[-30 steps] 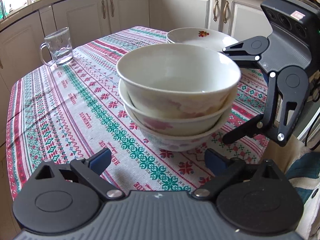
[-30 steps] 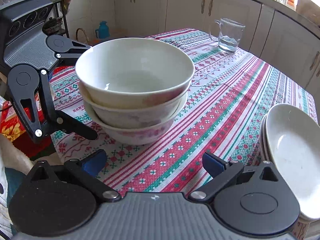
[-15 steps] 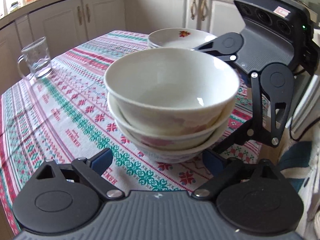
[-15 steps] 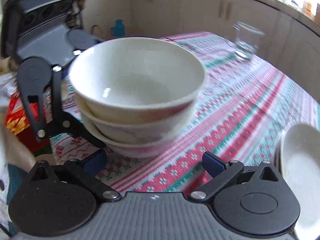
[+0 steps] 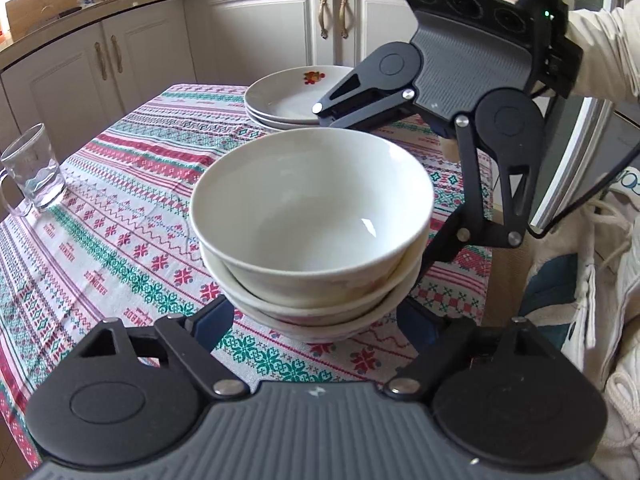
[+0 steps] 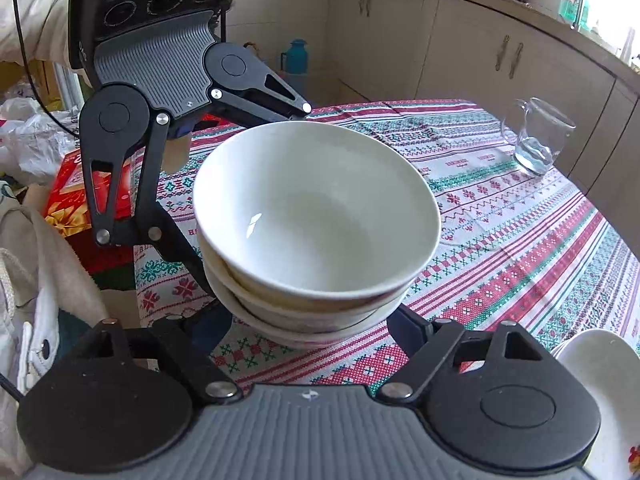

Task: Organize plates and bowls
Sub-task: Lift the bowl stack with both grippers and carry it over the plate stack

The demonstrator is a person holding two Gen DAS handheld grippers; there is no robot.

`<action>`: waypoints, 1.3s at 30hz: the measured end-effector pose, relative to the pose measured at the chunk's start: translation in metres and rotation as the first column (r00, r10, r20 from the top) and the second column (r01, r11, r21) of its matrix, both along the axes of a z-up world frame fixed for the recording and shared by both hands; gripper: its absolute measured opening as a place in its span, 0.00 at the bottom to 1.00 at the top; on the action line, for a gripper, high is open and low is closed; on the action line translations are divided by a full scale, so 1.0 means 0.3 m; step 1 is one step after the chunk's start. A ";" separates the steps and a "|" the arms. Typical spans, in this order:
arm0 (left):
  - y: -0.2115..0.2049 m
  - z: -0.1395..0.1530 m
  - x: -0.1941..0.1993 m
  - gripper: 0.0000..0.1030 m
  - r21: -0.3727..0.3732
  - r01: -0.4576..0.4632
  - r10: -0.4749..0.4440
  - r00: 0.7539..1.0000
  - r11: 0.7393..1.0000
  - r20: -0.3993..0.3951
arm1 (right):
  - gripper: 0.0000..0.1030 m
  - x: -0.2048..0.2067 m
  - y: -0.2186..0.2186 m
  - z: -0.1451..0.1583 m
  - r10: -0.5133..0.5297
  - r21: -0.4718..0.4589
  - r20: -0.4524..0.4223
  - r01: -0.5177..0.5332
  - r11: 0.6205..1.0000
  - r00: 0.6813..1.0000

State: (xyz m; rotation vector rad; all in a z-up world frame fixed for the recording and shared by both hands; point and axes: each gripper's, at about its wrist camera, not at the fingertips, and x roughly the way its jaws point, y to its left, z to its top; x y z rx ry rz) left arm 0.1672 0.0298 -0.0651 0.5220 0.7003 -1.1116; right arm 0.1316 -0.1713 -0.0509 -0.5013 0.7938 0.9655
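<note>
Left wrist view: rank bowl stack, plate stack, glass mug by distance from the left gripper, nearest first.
1. Bowl stack: between the closing jaws of the left gripper, centre.
2. Glass mug: far left on the tablecloth.
3. Plate stack: at the table's far edge, behind the bowls.
Mug and plates are fairly close to call; fisheye distorts.

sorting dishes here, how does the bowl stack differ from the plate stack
The bowl stack is deep and tall; the plate stack is shallow and low. The top bowl is plain white inside; the top plate has a red flower print. The bowls sit between both claws; the plates stand apart. Both are white stacks on the tablecloth.
</note>
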 end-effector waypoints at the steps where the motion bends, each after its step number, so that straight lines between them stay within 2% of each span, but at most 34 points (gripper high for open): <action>1: -0.001 0.002 0.004 0.85 -0.004 0.005 -0.005 1.000 1.000 -0.005 | 0.84 0.002 0.003 -0.001 0.005 -0.002 -0.002 -0.005 1.000 1.000; 11: 0.000 0.002 0.008 0.84 -0.009 0.037 -0.037 0.999 0.999 -0.014 | 0.85 0.036 0.007 0.006 0.031 -0.011 -0.049 -0.032 0.999 0.998; 25: 0.002 -0.002 0.033 0.85 -0.025 0.087 -0.087 0.995 0.996 -0.037 | 0.88 0.049 0.020 0.003 0.051 -0.024 -0.063 -0.052 0.998 0.997; 39: 0.000 0.004 0.025 0.85 -0.026 0.085 -0.086 0.996 0.996 -0.033 | 0.88 0.051 0.025 0.009 0.040 -0.030 -0.077 -0.042 0.999 0.996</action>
